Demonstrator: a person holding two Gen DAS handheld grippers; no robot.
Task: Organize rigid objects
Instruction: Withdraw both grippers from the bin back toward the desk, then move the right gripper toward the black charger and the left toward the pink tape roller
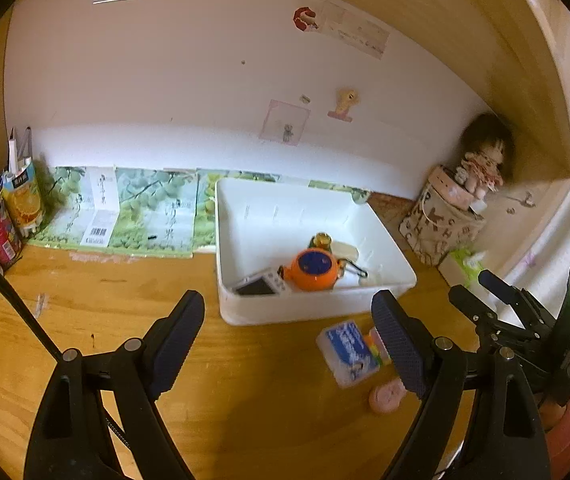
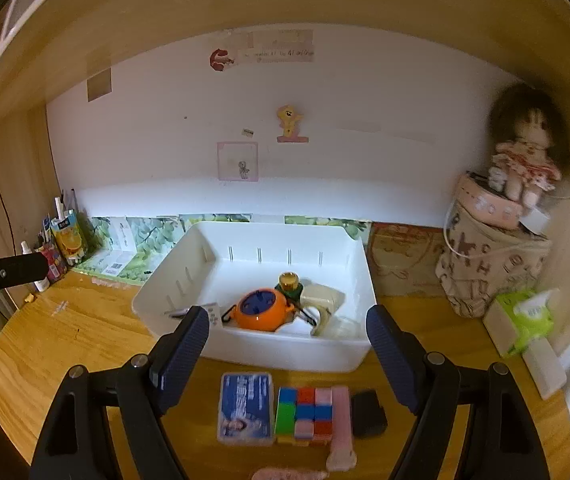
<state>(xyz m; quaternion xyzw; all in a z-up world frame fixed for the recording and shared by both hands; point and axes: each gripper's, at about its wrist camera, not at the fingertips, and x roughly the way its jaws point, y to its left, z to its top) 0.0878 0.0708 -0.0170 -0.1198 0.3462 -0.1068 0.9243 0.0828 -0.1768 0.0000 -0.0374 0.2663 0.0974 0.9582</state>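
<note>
A white bin point(image 2: 245, 344) stands on the wooden desk and holds an orange round toy point(image 2: 261, 314), a small camera point(image 1: 261, 285), a gold-capped bottle point(image 2: 289, 282) and a cream tape dispenser point(image 2: 325, 304). In front of it lie a blue-labelled clear box point(image 2: 246, 408), a colourful puzzle cube point(image 2: 305, 414), a pink strip point(image 2: 341, 428) and a black block point(image 2: 369, 414). My right gripper point(image 2: 287, 356) is open and empty above these. My left gripper point(image 1: 289, 344) is open and empty left of the bin's front; the box point(image 1: 351, 352) lies by its right finger.
A patterned fabric pouch point(image 2: 493, 264) with a doll point(image 2: 525, 160) on top stands at the back right. A tissue pack point(image 2: 525, 320) lies beside it. Juice carton and cans point(image 1: 17, 208) crowd the back left corner. The right gripper's body point(image 1: 525, 320) shows at right.
</note>
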